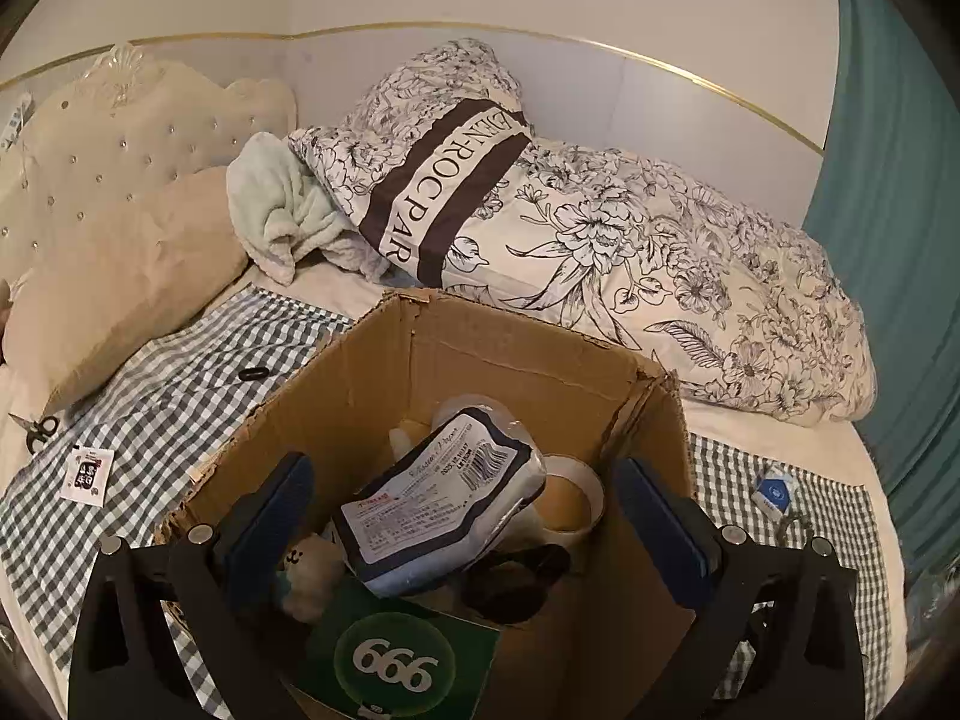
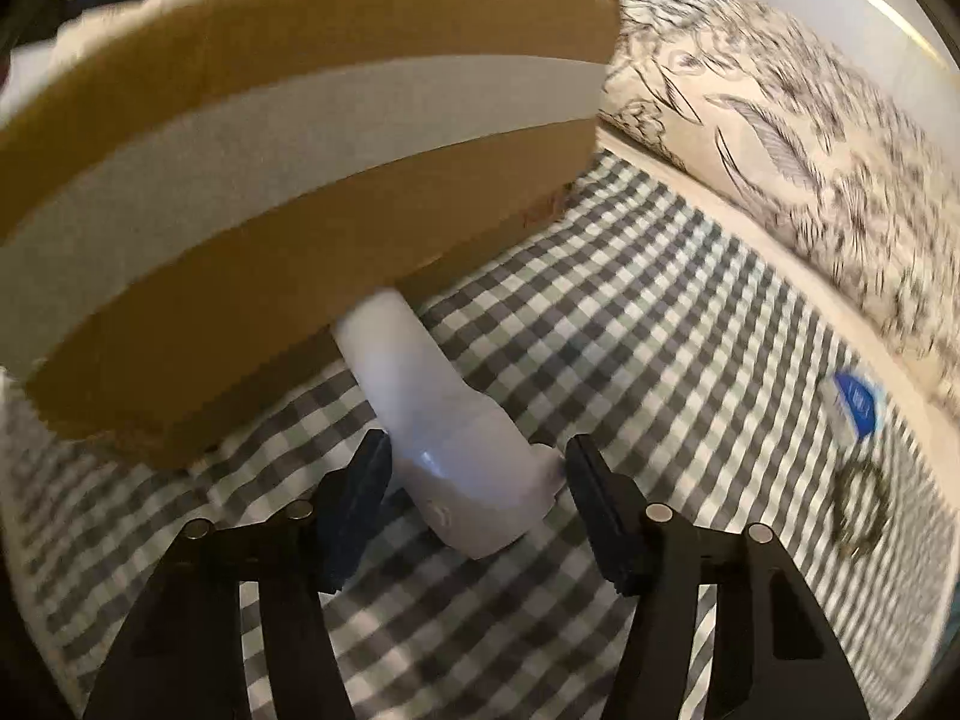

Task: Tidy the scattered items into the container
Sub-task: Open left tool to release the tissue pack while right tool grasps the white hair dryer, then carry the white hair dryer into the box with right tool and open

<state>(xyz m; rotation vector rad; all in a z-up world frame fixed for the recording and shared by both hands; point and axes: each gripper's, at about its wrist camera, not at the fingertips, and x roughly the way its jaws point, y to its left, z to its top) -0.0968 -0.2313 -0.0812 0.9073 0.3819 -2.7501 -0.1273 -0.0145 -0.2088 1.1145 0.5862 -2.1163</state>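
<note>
While my right gripper point(image 2: 477, 489) closes on the white bottle point(image 2: 447, 420), pads touching its base or nearly so, its long axis runs toward 11 o'clock, neck against the cardboard box point(image 2: 288, 180) wall. My left gripper point(image 1: 465, 531) hangs wide and empty over the box's open top. Blue packet point(image 2: 858, 405): 2 o'clock, loose on the checked cloth point(image 2: 630, 300).

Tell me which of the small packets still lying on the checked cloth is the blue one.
The blue packet lies right of the box. The other packet, left of the box, is white with red and black print.
</note>
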